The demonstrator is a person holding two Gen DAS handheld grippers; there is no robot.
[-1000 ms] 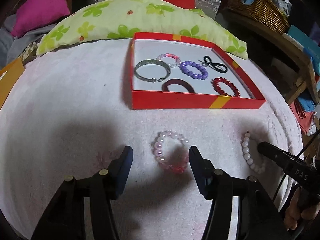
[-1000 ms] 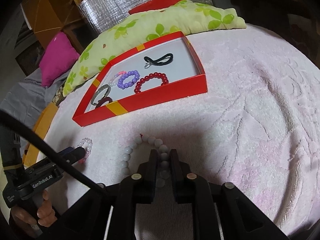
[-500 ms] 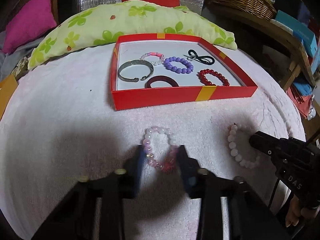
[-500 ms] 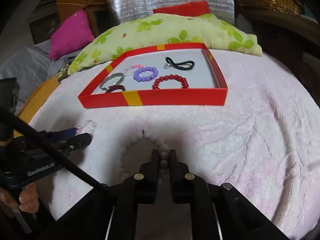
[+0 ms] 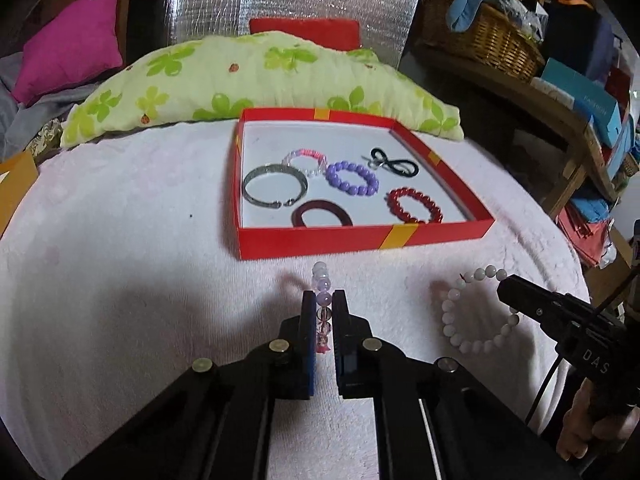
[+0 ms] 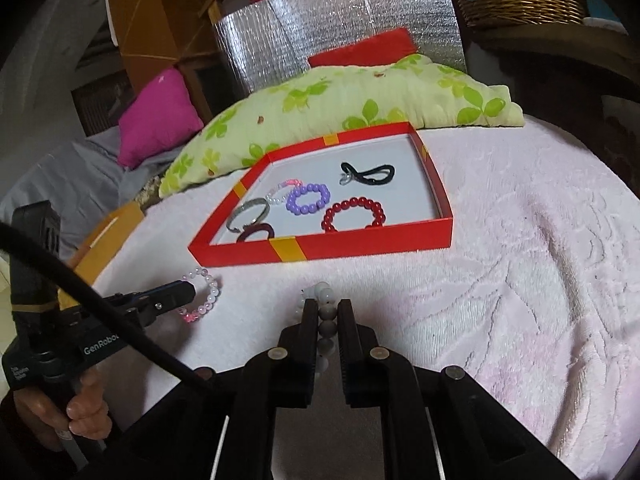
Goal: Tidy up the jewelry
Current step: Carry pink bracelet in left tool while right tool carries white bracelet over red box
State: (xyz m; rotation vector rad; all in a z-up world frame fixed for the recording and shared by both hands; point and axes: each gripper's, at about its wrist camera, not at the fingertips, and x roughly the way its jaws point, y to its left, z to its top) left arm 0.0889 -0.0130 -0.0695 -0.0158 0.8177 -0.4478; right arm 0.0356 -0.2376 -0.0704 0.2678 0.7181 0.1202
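My left gripper [image 5: 323, 300] is shut on a pink and clear bead bracelet [image 5: 322, 292], held edge-on above the pale pink cloth; it also shows in the right wrist view [image 6: 206, 295]. My right gripper [image 6: 327, 307] is shut on a white bead bracelet [image 6: 326, 314], which hangs as a ring in the left wrist view [image 5: 460, 312]. Ahead lies the red box [image 5: 360, 240] with a white floor. It holds a silver bangle [image 5: 275, 186], a purple bead bracelet [image 5: 352, 178], a red bead bracelet [image 5: 414, 205], a dark red band [image 5: 320, 214], a black hair tie [image 5: 394, 162] and a pink-clear bracelet [image 5: 304, 160].
A green flowered pillow [image 5: 256, 80] lies behind the box. A magenta cushion [image 5: 68, 56] is at the far left and a wicker basket [image 5: 488, 40] on a shelf at the right. An orange box edge [image 5: 14, 184] sits at the left of the cloth.
My left gripper closed on the pink bracelet and lifted it off the cloth. My right gripper, shut on the white bracelet all along, also rose. Both views now sit higher, facing the box.
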